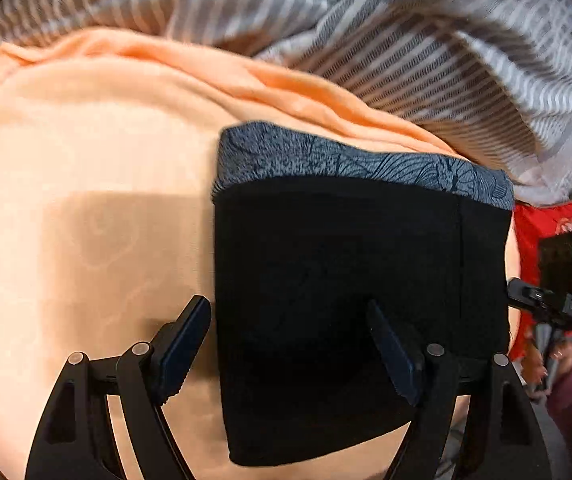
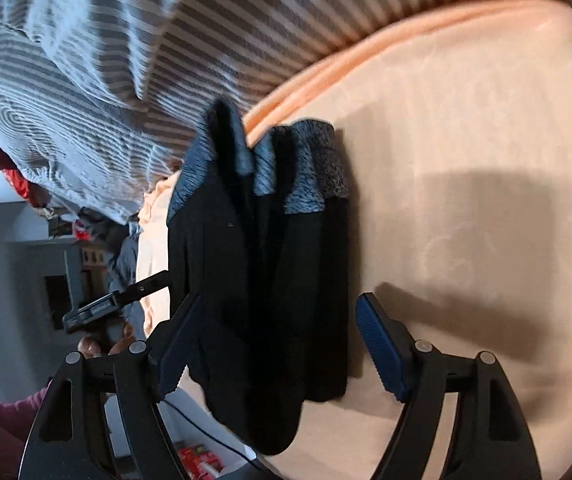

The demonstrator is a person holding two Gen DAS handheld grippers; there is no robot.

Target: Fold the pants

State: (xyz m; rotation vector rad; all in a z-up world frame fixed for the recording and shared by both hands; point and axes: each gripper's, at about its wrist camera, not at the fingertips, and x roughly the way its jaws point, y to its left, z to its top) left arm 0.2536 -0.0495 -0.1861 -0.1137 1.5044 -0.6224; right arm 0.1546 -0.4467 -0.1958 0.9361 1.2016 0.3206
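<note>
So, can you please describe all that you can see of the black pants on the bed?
The pants are black, soft-looking cloth with a grey-blue patterned waistband along the far edge. They lie folded into a compact block on the peach sheet, beside a striped blanket. In the right wrist view the folded layers look bunched and uneven, with one end hanging over the bed's edge. Both tongs, left and right, stand open around them, not gripping.

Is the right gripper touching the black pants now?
Cannot tell. In the right wrist view the right gripper is open around the black pants, its left finger overlapping the fabric.
</note>
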